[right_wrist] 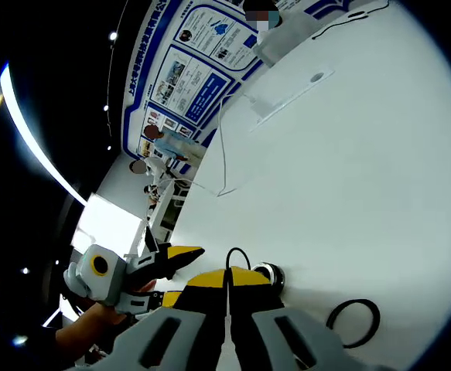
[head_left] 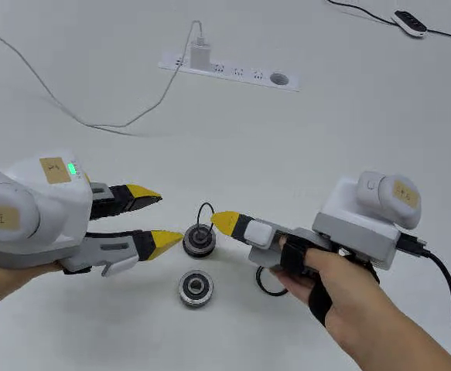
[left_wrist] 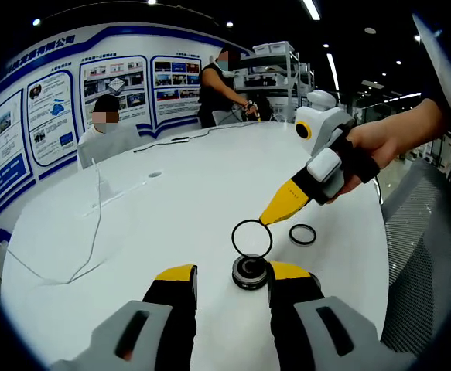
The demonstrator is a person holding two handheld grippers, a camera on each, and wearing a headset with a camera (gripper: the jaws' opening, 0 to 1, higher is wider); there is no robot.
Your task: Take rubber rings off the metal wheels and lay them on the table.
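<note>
Pinching, item one: my right gripper (head_left: pixel 225 222), jaws closed flat together on a thin black rubber ring (left_wrist: pixel 233 238), which is standing up as an open loop above the metal wheel (head_left: pixel 198 242) it belongs to; I cannot tell whether its lowest part is hanging on the wheel's rim or is already free. Item two: my left gripper (head_left: pixel 162 218), jaws spread and holding nothing, the yellow tips reaching to either side of that same wheel, the wheel sitting close against one tip; contact is not clear. Item three: a second wheel (head_left: pixel 196 287), lying flat just nearer to me, untouched, dark band around it. Item four: a loose ring (left_wrist: pixel 292 235) lying flat on the white table (head_left: pixel 287 147) beside my right hand, so one ring appears done. Farther out: a power strip (head_left: pixel 229 71) with a plugged cable, well apart from the work. Step in hand, as I judge it: peeling the ring off the first wheel. Next move is calling for the left jaws to close and steady the wheel while the right draws the loop up and clear, then lays it beside the loose ring.
</note>
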